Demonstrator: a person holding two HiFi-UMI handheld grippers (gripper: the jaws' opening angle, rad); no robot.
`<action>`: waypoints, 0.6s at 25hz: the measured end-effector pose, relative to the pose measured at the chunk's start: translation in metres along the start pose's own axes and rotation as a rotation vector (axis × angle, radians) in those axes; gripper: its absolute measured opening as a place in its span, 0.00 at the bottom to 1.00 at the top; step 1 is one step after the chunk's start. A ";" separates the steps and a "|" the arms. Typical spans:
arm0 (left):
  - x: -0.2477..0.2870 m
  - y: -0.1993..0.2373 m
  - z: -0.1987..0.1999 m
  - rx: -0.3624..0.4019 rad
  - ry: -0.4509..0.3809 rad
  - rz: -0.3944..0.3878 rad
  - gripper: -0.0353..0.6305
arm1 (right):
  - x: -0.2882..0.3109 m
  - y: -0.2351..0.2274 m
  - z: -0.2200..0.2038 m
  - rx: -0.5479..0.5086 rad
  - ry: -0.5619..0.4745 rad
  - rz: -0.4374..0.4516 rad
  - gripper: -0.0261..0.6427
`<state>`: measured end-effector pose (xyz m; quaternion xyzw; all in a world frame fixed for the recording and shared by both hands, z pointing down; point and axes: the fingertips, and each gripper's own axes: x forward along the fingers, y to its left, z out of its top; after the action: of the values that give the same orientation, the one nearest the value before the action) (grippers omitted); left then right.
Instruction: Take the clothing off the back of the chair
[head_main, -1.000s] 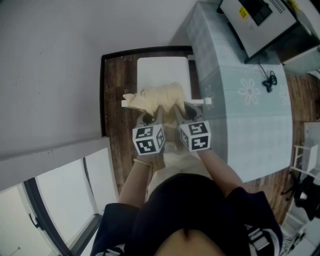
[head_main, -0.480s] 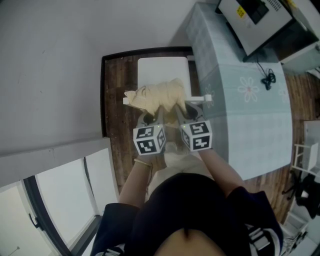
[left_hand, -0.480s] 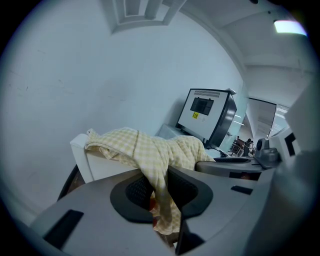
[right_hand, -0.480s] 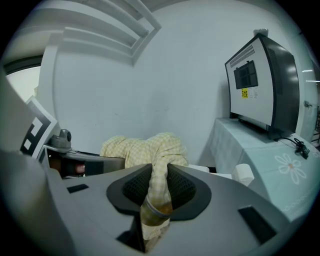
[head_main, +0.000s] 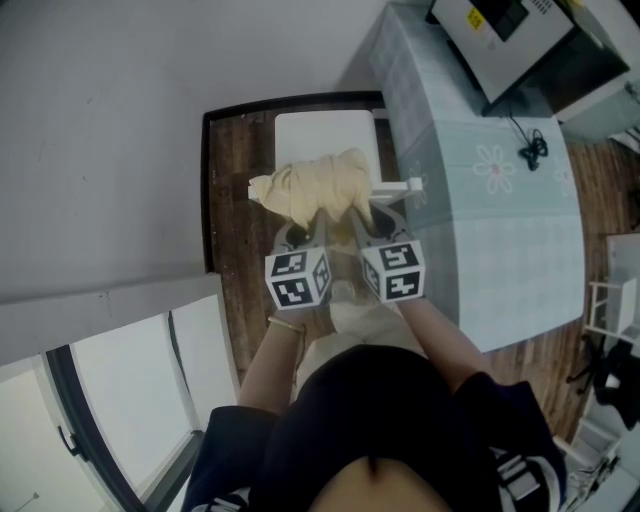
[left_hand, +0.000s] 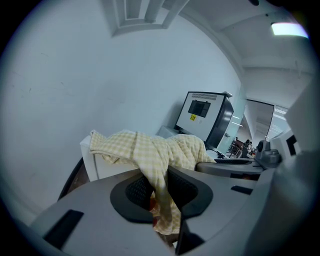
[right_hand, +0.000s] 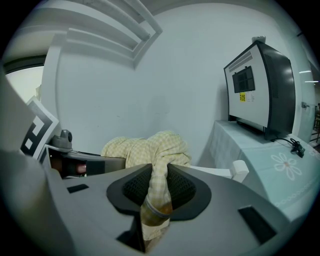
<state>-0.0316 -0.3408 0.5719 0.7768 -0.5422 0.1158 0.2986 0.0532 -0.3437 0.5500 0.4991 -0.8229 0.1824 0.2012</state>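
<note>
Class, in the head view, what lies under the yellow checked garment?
Beneath the garment, the white chair's seat and the right end of its backrest rail show. The rest of the rail is covered, so whether the cloth touches it cannot be told.

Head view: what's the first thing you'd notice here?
The yellow checked cloth bunched at the back of the white chair, in the middle. The left gripper and right gripper each pinch a fold of it, side by side. A table with a flowery blue cover stands to its right.
</note>
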 end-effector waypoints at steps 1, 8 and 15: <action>-0.002 0.000 0.000 0.004 -0.002 0.001 0.16 | -0.002 0.001 0.000 0.000 -0.003 -0.002 0.18; -0.016 -0.003 0.001 0.016 -0.014 -0.009 0.15 | -0.016 0.011 -0.001 0.005 -0.016 -0.014 0.18; -0.033 -0.005 0.001 0.023 -0.027 -0.014 0.16 | -0.027 0.022 0.000 -0.004 -0.030 -0.019 0.18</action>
<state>-0.0393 -0.3149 0.5527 0.7853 -0.5394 0.1094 0.2833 0.0453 -0.3137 0.5341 0.5090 -0.8215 0.1712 0.1915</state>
